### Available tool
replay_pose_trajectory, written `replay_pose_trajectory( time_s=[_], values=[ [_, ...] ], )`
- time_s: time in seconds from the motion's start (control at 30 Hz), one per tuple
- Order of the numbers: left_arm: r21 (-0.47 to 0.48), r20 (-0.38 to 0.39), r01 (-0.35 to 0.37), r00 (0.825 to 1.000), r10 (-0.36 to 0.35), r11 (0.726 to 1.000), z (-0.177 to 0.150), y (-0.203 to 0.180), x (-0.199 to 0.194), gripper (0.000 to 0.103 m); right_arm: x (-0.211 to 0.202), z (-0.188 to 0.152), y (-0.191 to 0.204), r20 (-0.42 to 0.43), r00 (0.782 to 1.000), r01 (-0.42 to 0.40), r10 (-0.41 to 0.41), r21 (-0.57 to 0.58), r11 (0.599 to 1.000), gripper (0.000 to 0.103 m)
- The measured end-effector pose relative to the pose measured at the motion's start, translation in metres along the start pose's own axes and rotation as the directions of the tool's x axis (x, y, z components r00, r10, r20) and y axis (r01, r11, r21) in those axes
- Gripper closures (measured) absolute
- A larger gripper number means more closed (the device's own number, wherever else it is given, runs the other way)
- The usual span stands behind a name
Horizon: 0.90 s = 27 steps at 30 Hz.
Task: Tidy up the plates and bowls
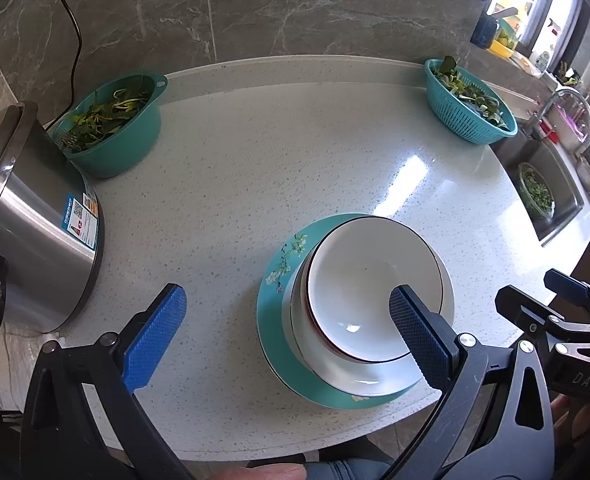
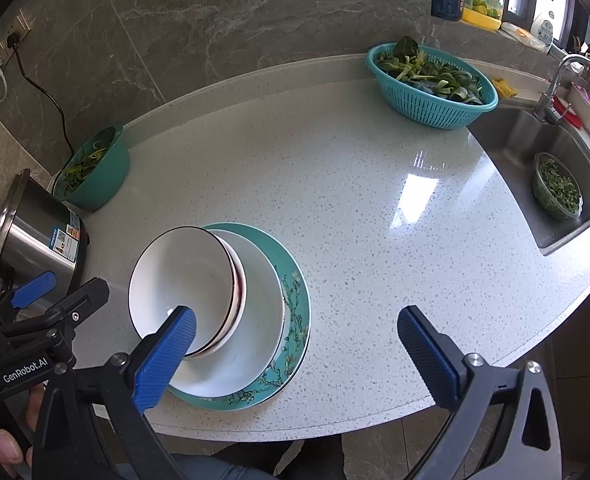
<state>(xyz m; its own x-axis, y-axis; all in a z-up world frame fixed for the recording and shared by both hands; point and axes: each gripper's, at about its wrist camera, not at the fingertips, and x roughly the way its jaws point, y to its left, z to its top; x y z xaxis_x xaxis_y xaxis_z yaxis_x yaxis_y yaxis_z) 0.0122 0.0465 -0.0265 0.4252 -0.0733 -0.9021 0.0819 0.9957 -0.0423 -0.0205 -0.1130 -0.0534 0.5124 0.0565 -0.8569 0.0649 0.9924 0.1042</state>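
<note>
A stack of dishes is seen near the front edge of the tabletop [image 1: 279,152]: a teal floral plate [image 1: 279,276] at the bottom, a white plate [image 2: 255,344] on it, then nested white bowls, the top bowl [image 1: 359,284] dark-rimmed w/ a red-rimmed bowl [image 2: 237,292] just under it. The bowls sit off-centre on the plates, shifted toward the tabletop's left side. Both claws are held wide open & empty: the left claw [image 1: 283,320] hangs above the front edge beside the stack, its right finger in front of the top bowl in the left wrist view; the right claw [image 2: 295,336] is likewise spread, its left finger overlapping the bowl's near rim in the right wrist view. Whether either finger touches the bowl can't be told. Nothing is gripped. Other items are kept well apart: a steel pot [image 1: 43,240] at the left edge, a teal bowl of greens [image 1: 111,128] toward the back-left, a teal colander [image 2: 431,84] of leaves at the back-right, a sink [image 2: 555,184] beyond the right edge. Judged from this, stacking looks essentially done, w/ release or final alignment in hand. If tidying is wanted next, the bowls would need to be nudged to centre by a rim pinch, gently, since stacked ceramic may slide or chip.
</note>
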Motion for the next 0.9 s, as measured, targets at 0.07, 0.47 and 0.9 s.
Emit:
replay_pose_trajectory(
  time_s=[0.07,0.47,0.9],
  values=[
    [0.001,0.001,-0.002,1.0,0.002,1.0,-0.0002,-0.0002,0.0003,0.0,0.0,0.0,0.0003,0.0,1.0,0.001,-0.001,0.001,1.0,0.0],
    [0.018,-0.003,-0.001,1.0,0.001,1.0,0.0002,-0.0044,0.0022,0.0,0.005,0.0015,-0.0016,-0.012,1.0,0.006,-0.006,-0.007,1.0,0.0],
    [0.017,-0.004,0.0,1.0,0.0,1.0,0.0002,-0.0037,0.0035,0.0,0.0068,0.0007,-0.0008,-0.018,1.0,0.008,-0.008,-0.015,1.0,0.0]
  ],
)
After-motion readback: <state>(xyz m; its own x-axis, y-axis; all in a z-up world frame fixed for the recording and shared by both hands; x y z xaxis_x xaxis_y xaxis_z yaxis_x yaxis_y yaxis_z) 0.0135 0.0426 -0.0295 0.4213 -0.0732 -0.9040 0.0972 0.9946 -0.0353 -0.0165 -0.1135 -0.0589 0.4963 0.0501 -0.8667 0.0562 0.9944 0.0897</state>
